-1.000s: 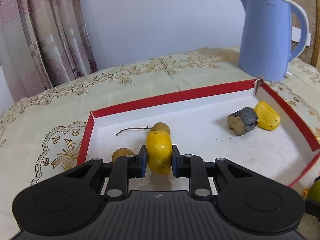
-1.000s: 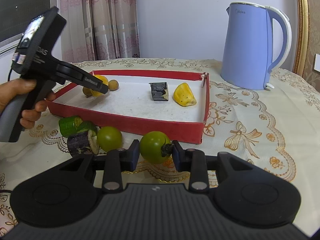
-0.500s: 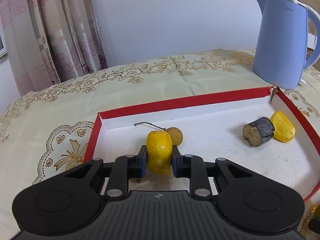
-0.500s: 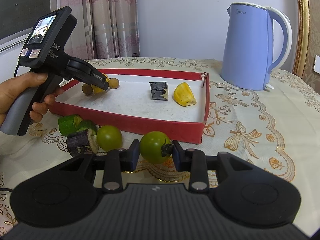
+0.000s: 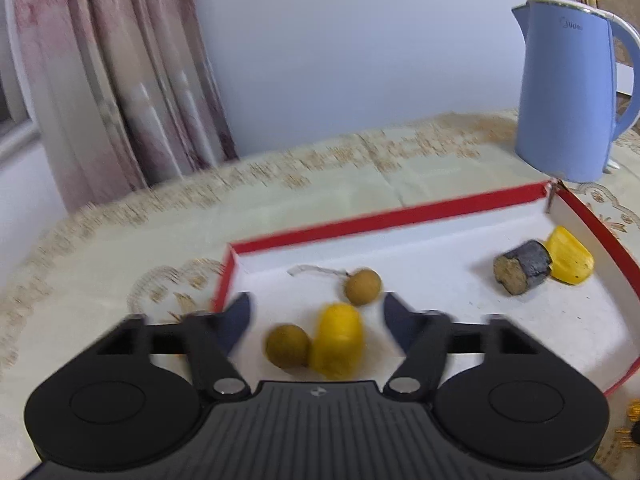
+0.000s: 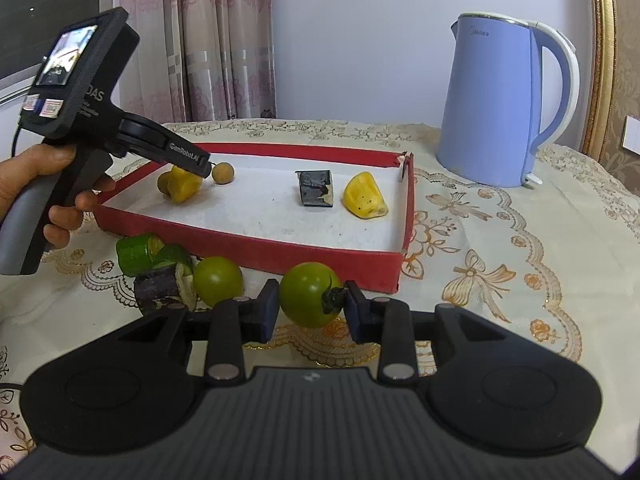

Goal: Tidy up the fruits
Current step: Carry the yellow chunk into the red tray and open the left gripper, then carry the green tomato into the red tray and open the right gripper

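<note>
Left gripper (image 5: 316, 320) jaws just opening, yellow fruit (image 5: 338, 346) released in red tray (image 5: 384, 216); withdraw straight back. Right gripper (image 6: 310, 312) pinching green tomato (image 6: 310, 300); lift clear over rim.

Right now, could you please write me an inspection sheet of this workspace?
Surface: cream embroidered tablecloth.
Job's things: shallow red cardboard tray holds two yellow fruit pieces, two small brown round fruits and a dark stub. One green tomato lies outside.
Clutter: cucumber chunks, eggplant piece.
Grippers: left gripper has just been opening, fingers clear of the yellow piece; right gripper shut on another green tomato.
Cables: thin black lead.
Surroundings: blue electric kettle, patterned curtain.
</note>
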Demonstrator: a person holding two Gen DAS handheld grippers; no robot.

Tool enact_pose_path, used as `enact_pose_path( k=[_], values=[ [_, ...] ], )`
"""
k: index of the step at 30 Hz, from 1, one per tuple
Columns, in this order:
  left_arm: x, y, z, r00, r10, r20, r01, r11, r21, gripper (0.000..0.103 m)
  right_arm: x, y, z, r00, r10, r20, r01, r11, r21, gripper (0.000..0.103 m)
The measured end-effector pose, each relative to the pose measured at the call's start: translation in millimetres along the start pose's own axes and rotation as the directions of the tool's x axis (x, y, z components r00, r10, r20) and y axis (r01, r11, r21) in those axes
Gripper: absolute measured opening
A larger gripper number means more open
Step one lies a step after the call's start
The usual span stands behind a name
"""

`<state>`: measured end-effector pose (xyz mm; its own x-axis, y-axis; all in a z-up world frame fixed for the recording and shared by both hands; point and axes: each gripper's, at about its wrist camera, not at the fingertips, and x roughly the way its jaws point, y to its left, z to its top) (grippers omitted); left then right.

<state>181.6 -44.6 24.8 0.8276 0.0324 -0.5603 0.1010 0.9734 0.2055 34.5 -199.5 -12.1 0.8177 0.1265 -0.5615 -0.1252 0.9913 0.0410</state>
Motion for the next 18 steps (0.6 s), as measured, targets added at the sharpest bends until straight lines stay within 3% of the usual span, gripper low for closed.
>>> enact_pose_path(
  k=[5,10,12,18],
  values=[
    [-18.1,-0.2,-1.2,0.998,0.050,0.047,-0.052,0.998,0.037,0.080,-4.0,1.4,3.6,1.000,-0.005,0.012,0.005,1.000,-0.003,0.032],
    [-44.3,16.1,-16.6,0.996,0.086,0.037,-0.085,0.996,-0.030,0.081,-8.8,1.6,11.8,0.999,-0.008,0.032,0.009,1.000,-0.016,0.032],
    [-56.6,22.5,-25.8,0.993,0.103,0.054,-0.100,0.994,-0.046,0.091,-8.4,1.0,16.7,0.999,-0.014,0.038,0.015,1.000,-0.021,0.032],
    [-73.7,42.8,-47.3,0.983,0.153,0.098,-0.139,0.981,-0.132,0.092,0.2,1.8,34.3,0.999,-0.012,0.047,0.014,0.999,-0.029,0.032]
  ],
)
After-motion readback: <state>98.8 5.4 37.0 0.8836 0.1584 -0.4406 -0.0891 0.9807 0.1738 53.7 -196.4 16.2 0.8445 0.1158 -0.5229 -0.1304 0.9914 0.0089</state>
